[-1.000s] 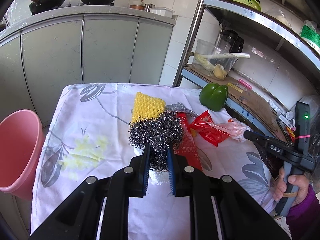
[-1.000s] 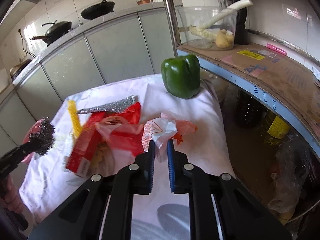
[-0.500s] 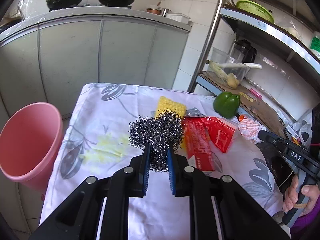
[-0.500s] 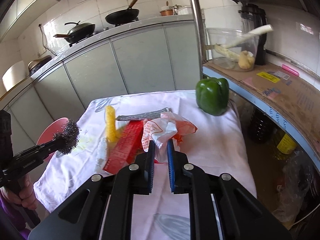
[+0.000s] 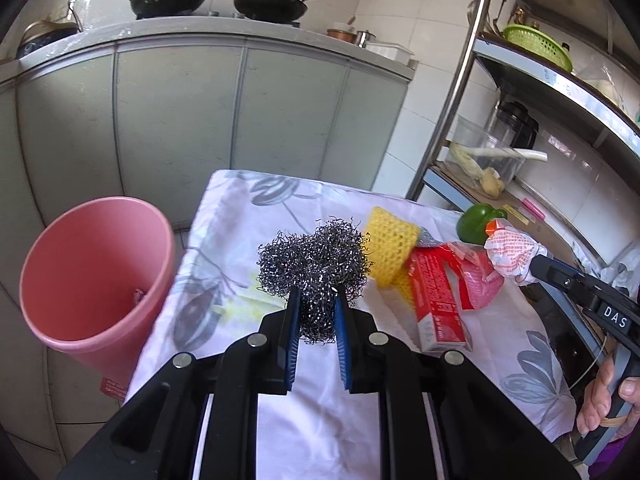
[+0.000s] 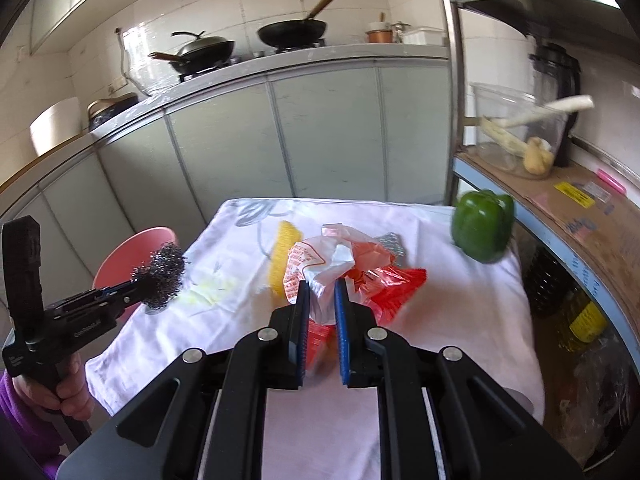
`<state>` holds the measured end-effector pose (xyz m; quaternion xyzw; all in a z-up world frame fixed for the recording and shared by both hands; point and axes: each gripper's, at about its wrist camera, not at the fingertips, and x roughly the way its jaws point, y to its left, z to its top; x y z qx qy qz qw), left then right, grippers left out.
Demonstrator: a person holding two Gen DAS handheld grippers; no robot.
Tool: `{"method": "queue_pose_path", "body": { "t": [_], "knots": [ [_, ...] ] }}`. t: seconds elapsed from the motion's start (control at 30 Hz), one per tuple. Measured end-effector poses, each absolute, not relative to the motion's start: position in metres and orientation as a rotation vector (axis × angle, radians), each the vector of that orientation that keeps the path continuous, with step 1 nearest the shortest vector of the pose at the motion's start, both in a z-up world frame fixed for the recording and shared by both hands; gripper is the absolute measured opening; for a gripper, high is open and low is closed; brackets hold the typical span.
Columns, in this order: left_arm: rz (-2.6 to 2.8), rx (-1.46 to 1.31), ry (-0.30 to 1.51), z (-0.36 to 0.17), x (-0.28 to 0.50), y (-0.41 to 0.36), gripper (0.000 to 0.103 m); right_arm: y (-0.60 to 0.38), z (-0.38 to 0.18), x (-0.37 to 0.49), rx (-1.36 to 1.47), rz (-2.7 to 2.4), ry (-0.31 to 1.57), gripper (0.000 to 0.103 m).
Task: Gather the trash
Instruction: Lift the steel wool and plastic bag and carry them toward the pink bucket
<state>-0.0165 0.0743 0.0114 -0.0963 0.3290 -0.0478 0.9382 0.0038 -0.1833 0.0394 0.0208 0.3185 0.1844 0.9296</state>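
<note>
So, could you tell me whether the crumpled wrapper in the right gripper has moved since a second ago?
Yes. The crumpled wrapper now hangs up off the tablecloth beside the green pepper; earlier it lay on the cloth.

Green pepper (image 6: 483, 225): on the cloth-covered table (image 6: 440, 312), ahead and to the right of the right gripper. Yellow sponge (image 5: 390, 246): just right of the left gripper's tips. Two black pans (image 6: 292, 32): on the counter (image 6: 280, 62), far ahead. Clear bowl (image 6: 516, 132): on the shelf (image 6: 568, 196), right, holding vegetables. Green basket (image 5: 536, 46): upper shelf, far right.
</note>
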Motion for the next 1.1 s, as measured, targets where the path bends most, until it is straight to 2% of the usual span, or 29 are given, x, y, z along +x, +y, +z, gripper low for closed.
{"method": "queue_pose_path", "body": {
  "t": [0.7,1.1],
  "knots": [
    [0.076,-0.304,0.604,0.012,-0.042,0.163,0.015,-0.074,0.047,0.028,-0.004,0.586,0.685,0.013],
    [0.269,-0.337,0.6,-0.001,-0.044,0.224,0.015,0.029,0.032,0.046,-0.104,0.776,0.728,0.013]
  ]
}}
